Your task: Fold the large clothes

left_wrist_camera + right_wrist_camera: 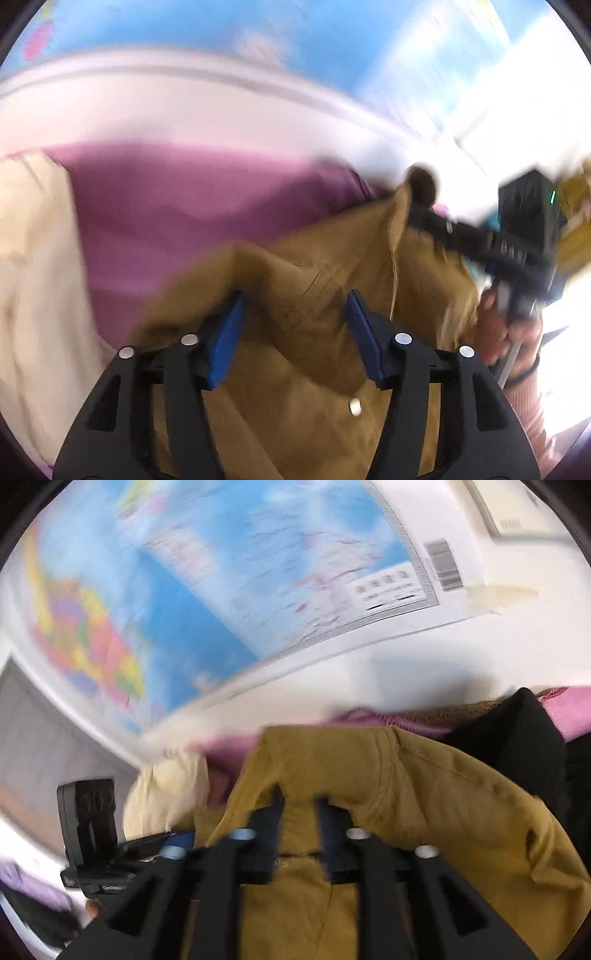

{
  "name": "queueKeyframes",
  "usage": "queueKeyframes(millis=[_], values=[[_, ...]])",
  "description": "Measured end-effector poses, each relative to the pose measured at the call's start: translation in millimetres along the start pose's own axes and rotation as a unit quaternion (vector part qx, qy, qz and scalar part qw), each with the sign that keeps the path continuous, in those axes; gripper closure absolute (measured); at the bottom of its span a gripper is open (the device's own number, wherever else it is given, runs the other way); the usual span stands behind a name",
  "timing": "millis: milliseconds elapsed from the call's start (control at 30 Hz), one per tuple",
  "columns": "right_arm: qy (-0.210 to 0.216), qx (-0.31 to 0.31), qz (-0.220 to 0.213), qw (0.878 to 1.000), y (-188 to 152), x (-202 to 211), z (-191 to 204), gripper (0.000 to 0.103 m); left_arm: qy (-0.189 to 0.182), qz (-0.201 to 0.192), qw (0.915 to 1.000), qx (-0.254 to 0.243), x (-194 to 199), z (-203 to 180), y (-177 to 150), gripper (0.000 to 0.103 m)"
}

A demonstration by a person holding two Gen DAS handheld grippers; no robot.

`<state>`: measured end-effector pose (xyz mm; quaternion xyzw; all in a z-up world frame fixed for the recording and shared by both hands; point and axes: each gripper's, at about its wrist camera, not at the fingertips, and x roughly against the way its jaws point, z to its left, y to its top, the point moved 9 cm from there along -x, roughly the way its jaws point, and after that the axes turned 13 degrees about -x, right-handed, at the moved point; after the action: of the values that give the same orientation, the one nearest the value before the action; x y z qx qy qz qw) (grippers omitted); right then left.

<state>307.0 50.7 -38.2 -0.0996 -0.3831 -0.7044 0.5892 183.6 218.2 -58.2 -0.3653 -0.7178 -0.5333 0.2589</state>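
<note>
While both views are smeared by motion blur, the largest thing in sight is a wall map [207, 602], mostly blue with bright patches of colour, taped to a white wall and filling the space above the mustard-brown garment [424, 797]. Below the map and behind the garment lies a purple fabric [192, 199], spread wide. A cream fabric [33, 258] sits at the purple fabric's left side, touching it. A black fabric [517, 734] lies against the garment's upper right edge in the right wrist view.

The mustard-brown garment [306, 295] is bunched and lifted in front of the purple fabric, with a seam and a small pale button [355, 407] showing on it.

In the left wrist view, the left gripper [295, 325] has its blue-padded jaws set wide apart, with garment cloth lying between and under them; whether the pads actually pinch the cloth cannot be told. To the garment's right, the person's hand [517, 332] holds the other tool.

In the right wrist view, the right gripper [301, 808] has its jaws drawn close together on a fold of the garment, gripping it.
</note>
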Motion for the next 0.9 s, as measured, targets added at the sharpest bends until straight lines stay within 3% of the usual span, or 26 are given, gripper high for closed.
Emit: queueKeyframes(millis=[33,67,167,233,300,367,500,667,833,900], values=[[-0.022,-0.003,-0.011,1.0,5.2,-7.9,-6.6,0.058,0.006,-0.008,0.9999,0.01,2.5,6.7,5.5,0.033],[-0.041,-0.008,-0.021,0.999,8.8,-15.7,-13.4,0.056,-0.001,-0.013,0.9997,0.021,3.6,9.7,7.2,0.029],[-0.05,-0.036,-0.002,0.998,3.7,-34.1,-22.9,0.054,0.012,-0.025,0.9991,0.032,14.1,16.9,3.7,0.028],[-0.048,-0.035,-0.005,0.998,0.3,-30.6,-24.4,0.049,0.027,-0.032,0.9991,0.011,28.7,12.8,-5.0,0.025],[-0.057,-0.017,-0.026,0.998,-1.4,-12.9,-26.0,0.033,0.068,-0.04,0.9965,-0.028,48.4,5.9,-15.7,0.015],[-0.062,0.004,-0.035,0.997,-6.7,3.2,-22.8,0.03,0.089,-0.041,0.9926,-0.071,63.7,-0.2,-30.5,0.012],[-0.06,0.035,-0.028,0.997,-27.8,33.2,-13.2,0.029,0.12,-0.011,0.982,-0.146,71.3,-21.2,-83.9,0.012],[-0.057,0.095,0.017,0.994,-85.9,56.5,3.3,0.025,0.108,0.032,0.9791,-0.17,73.8,-40.0,-157.8,0.011],[-0.049,0.119,0.045,0.991,-143.1,60.3,15.7,0.024,0.091,0.065,0.9748,-0.193,69.1,-58.1,-206.2,0.011],[-0.057,0.13,0.044,0.989,-156.8,65.4,17.3,0.024,0.098,0.076,0.9705,-0.207,67.8,-58.9,-222.3,0.038]])
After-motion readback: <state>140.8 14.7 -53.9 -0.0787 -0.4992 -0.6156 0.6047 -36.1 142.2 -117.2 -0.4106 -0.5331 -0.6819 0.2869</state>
